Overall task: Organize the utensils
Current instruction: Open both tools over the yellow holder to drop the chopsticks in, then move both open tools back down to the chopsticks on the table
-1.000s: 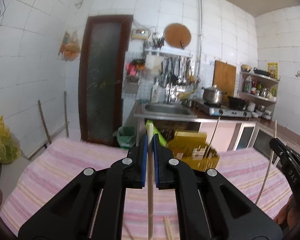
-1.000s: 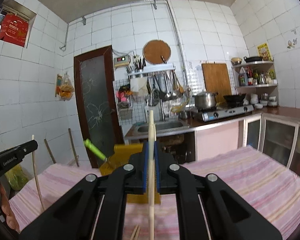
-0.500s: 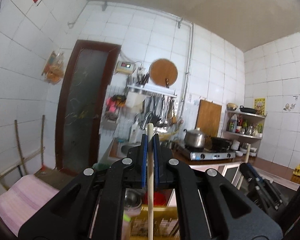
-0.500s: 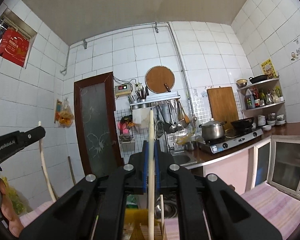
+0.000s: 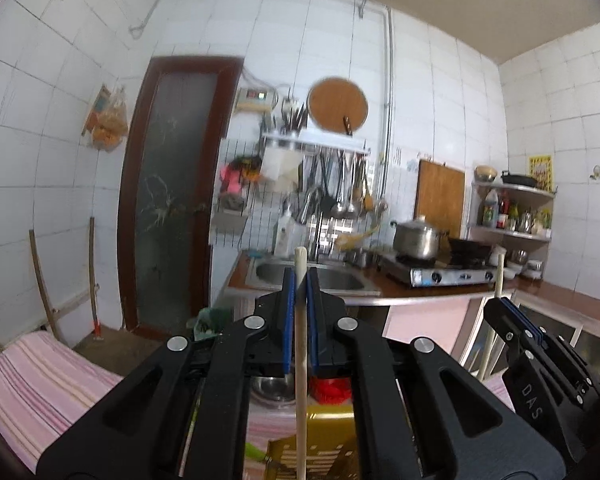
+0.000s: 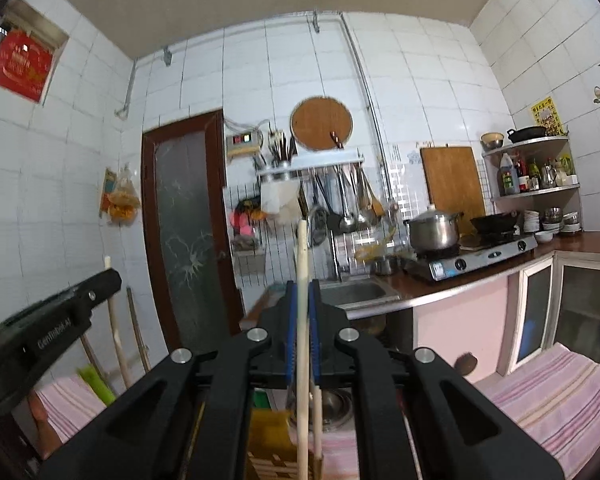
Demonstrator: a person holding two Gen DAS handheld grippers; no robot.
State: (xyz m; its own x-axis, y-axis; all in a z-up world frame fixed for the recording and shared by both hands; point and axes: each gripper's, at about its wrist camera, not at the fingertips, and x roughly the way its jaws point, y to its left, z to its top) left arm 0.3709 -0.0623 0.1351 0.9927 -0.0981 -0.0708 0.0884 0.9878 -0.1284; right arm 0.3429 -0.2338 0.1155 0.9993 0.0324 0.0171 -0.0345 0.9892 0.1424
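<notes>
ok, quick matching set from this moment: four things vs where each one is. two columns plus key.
Things:
1. chopstick
2. steel pot
3. round wooden board
4. yellow basket

Places:
A. hanging on the tiled wall above the utensil rack
B. low in view, beneath the left gripper
C. upright, clamped between the left gripper's blue pads
D. on the stove

Pairs: 1-C, 2-D, 3-A, 4-B

black tongs (image 5: 300, 300) with blue pads and silver screws.
</notes>
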